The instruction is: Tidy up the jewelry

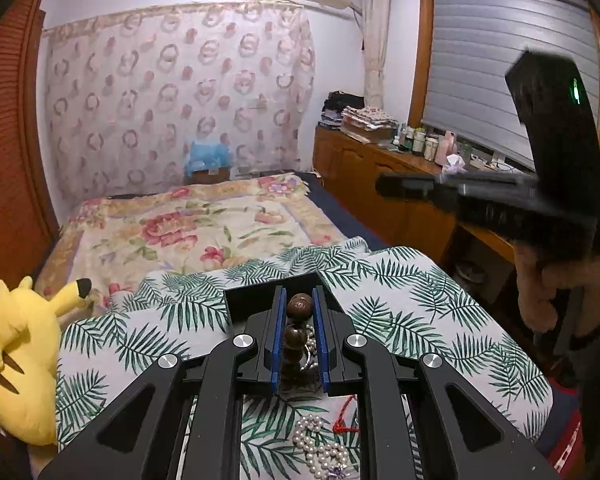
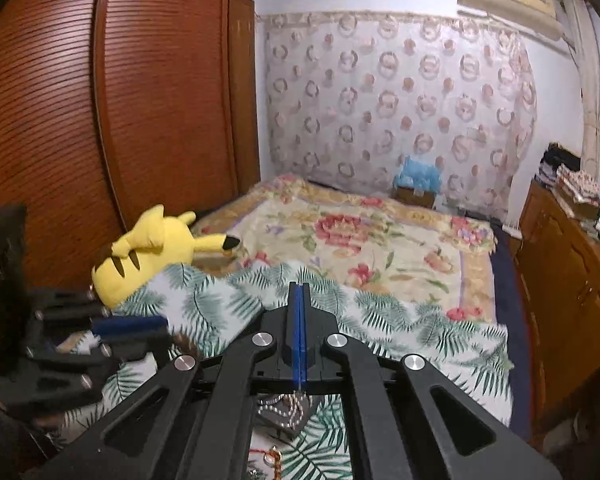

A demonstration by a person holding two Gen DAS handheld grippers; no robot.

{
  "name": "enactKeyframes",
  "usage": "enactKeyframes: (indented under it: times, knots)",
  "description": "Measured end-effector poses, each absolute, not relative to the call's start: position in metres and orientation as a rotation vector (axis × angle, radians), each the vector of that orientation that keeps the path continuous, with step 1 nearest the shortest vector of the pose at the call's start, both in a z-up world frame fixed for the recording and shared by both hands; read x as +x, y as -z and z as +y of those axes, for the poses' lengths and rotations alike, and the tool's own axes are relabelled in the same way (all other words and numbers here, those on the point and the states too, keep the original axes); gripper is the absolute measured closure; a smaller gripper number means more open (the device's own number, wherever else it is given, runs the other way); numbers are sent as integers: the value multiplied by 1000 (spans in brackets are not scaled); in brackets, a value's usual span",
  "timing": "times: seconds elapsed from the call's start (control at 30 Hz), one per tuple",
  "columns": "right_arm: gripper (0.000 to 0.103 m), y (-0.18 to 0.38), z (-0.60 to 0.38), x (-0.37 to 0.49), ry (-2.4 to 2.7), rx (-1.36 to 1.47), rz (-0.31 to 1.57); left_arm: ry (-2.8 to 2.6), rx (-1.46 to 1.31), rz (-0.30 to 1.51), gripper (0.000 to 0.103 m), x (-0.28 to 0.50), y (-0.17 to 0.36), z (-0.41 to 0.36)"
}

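Brown bead bracelet (image 1: 299, 334) sits between the blue pads of the left gripper (image 1: 299, 312), jaws narrow and clamped on it. Top bead at the fingertips, the rest of the string hanging down toward 6 o'clock in the left wrist view. It is lifted above the leaf-print cloth (image 1: 400, 300). Edge of a black box (image 1: 240, 300) shows just behind the fingertips at 12 o'clock.

Below the held string, at 6 o'clock: a pearl strand (image 1: 320, 448) heaped on the cloth, a red cord (image 1: 346, 420) just beside it at 1 o'clock.

Right gripper (image 2: 299, 300) has its pads pressed fully together. Nothing visible between them, though a fine chain could not be told. Beneath it at 6 o'clock a small tangle of chains and pearls (image 2: 288, 406) lies on a dark tray.

Yellow plush toy (image 1: 24, 352) at 9 o'clock on the bed, well apart from the jewelry.

Risks, as judged:
- Round beads could roll out of the flat pads, so the bracelet may slip.
- Hanging beads may snag the pieces below and drag them along.
- Both grippers are near each other over the cloth; they could collide.
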State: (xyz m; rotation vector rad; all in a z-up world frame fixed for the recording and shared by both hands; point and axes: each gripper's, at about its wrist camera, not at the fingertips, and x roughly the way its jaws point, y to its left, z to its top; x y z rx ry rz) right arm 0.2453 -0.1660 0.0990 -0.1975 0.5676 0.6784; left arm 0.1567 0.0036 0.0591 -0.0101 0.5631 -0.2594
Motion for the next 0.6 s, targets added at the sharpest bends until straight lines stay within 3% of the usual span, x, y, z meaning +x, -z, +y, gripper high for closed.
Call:
enactKeyframes:
  times: [0.43, 0.53, 0.6]
  knots:
    - [102, -41, -187, 242, -657, -178, 654, 244, 5, 636, 90, 200, -37, -13]
    - [102, -27, -190, 234, -660, -183, 669, 235, 0, 647, 82, 202, -32, -13]
    - [102, -22, -191, 229, -662, -186, 671, 235, 0, 652, 82, 198, -28, -13]
